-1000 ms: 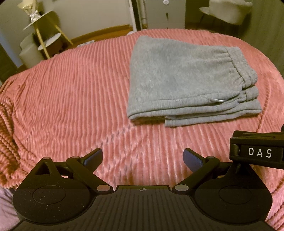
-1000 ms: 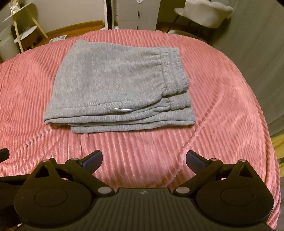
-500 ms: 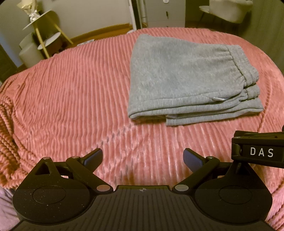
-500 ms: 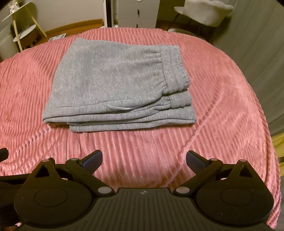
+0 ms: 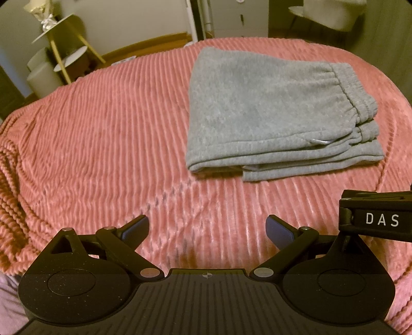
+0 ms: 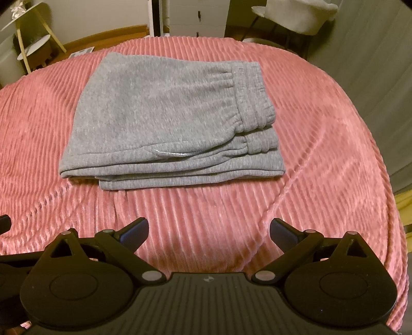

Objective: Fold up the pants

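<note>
Grey sweatpants (image 5: 270,113) lie folded in a flat stack on a pink ribbed blanket (image 5: 108,144), waistband to the right. They also show in the right wrist view (image 6: 167,118), in the middle of the blanket (image 6: 322,154). My left gripper (image 5: 207,229) is open and empty, held above the blanket, near side and left of the pants. My right gripper (image 6: 209,230) is open and empty, near side of the pants. The right gripper's body labelled DAS (image 5: 378,216) shows at the right edge of the left wrist view.
A tiered side table (image 5: 59,46) stands beyond the bed at the far left. A pale chair (image 6: 298,15) and a white drawer unit (image 6: 198,15) stand at the far side. The blanket drops off at the right edge (image 6: 394,232).
Both views have shifted very slightly. The pants lie as before and both grippers stay open.
</note>
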### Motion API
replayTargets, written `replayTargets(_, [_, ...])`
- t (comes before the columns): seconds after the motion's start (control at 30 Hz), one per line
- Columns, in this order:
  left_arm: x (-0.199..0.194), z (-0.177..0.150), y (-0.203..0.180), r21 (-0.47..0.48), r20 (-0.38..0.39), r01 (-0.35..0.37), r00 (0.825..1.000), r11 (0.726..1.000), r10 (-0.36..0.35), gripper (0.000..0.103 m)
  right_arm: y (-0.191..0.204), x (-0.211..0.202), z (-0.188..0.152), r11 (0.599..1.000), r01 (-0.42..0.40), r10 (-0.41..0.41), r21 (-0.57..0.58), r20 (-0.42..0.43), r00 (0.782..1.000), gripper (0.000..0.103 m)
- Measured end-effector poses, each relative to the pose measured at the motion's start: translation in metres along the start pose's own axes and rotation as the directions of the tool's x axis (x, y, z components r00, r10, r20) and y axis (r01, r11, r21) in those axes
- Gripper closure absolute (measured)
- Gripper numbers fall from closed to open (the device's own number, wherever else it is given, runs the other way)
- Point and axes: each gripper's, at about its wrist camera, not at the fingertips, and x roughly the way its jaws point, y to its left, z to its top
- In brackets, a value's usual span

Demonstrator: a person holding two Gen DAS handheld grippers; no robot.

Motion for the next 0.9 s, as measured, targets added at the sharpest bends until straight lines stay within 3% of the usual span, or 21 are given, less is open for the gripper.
replayTargets(0.9, [0.001, 0.0044, 0.0004, 0.018, 0.001, 0.004, 1.0, 1.0, -0.004, 0.003, -0.0047, 0.0031, 0.0014, 1.0, 0.009, -0.008, 0.024, -0.009, 1.0, 0.003])
